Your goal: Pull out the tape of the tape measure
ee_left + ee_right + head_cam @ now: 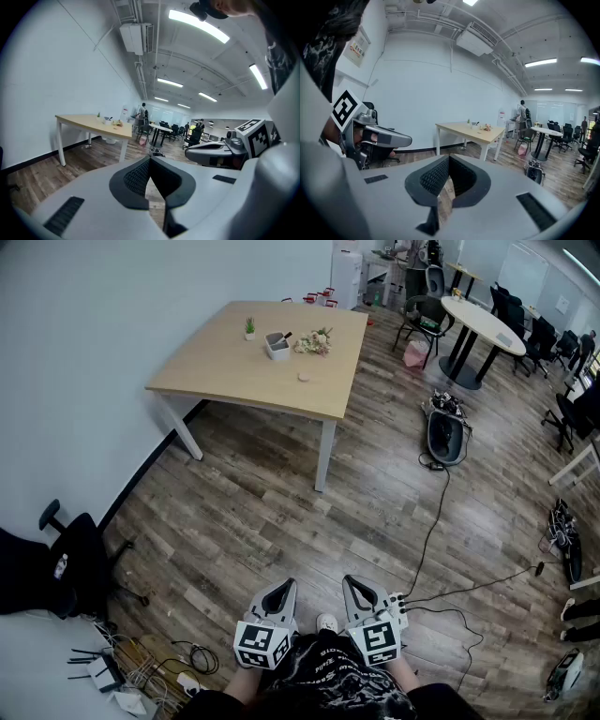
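Head view is giving you no sure tape measure. The nearest candidate is a small pale round thing (pixel 303 377) lying on the table (pixel 234 371) in the upper middle of the frame, just below the flowers (pixel 314 341) and the grey tub (pixel 277 344), with a little plant (pixel 249 328) further left. It is too small to tell, so treat it as a guess.

You are standing well apart from that table, with wooden floor (pixel 244 512) in between, and both tools are hanging close to your body at the bottom of the frame. The left gripper (pixel 279 592) is showing its jaws pressed together on nothing, and so is the right gripper (pixel 356 589). In each gripper view the dark pads are meeting with only floor past them.

To do this step well, you are probably needing to walk up until the tabletop fills the frame and confirm the thing. Then spread both tools before reaching, one for the case and one for the tape's tip. Mind the cable (pixel 433 521) trailing across the floor at right.
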The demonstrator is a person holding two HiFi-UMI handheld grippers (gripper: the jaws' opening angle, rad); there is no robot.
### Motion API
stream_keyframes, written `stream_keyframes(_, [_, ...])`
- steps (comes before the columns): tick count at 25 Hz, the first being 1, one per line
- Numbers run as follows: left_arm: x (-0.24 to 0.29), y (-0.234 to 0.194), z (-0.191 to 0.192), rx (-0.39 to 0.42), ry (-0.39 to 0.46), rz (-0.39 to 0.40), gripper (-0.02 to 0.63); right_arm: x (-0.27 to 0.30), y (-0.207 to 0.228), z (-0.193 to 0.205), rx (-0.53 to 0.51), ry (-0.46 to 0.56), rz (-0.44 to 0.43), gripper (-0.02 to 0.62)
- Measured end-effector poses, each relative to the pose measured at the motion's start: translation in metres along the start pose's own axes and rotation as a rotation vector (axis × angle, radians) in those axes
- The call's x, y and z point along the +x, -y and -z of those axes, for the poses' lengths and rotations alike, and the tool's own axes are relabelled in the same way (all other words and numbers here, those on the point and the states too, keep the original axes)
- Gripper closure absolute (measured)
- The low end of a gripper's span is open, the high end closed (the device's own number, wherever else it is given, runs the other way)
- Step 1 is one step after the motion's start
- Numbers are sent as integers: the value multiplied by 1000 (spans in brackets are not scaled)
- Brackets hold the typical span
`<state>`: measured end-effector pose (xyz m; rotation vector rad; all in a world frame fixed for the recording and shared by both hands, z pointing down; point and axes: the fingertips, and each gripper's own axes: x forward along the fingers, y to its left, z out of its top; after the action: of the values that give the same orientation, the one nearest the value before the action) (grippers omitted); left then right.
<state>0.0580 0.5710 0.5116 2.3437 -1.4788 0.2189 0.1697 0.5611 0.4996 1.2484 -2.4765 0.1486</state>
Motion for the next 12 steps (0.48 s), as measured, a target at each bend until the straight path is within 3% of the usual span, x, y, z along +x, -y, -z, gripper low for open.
stream_keyframes(8, [-11,3,2,21,7,-3,598,-8,-6,5,-4,-8,4,583])
stream_keyframes(12, [-12,-1,1,14,13,-5,598,-10,1,0,12,21,53,583])
